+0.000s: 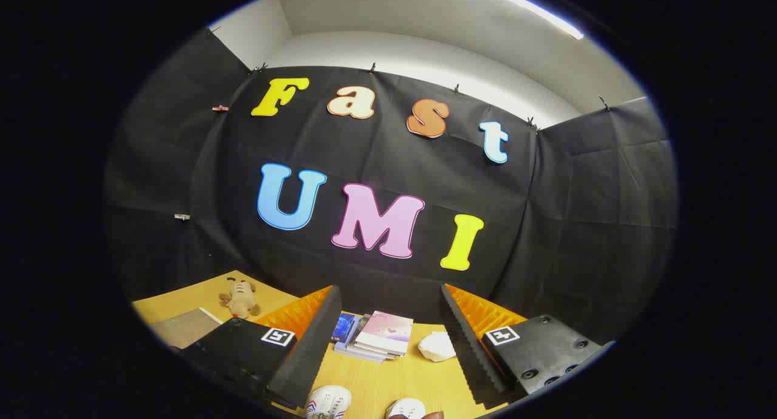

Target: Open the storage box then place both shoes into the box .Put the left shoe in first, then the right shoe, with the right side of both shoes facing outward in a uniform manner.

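Observation:
My gripper [387,334] is open, its two fingers spread wide with nothing between them, held high above a wooden table [388,376]. Below and between the fingers lie two white shoes: one with red and blue stripes [328,402] close to the left finger, another [407,409] to its right, only partly seen. A dark brownish thing [432,415] pokes in beside the second shoe; I cannot tell what it is.
A stack of books [377,336] lies on the table beyond the fingers, with a crumpled white object [437,346] to its right. A small plush toy [241,297] and a grey flat board [185,327] sit further left. Black cloth walls enclose the table.

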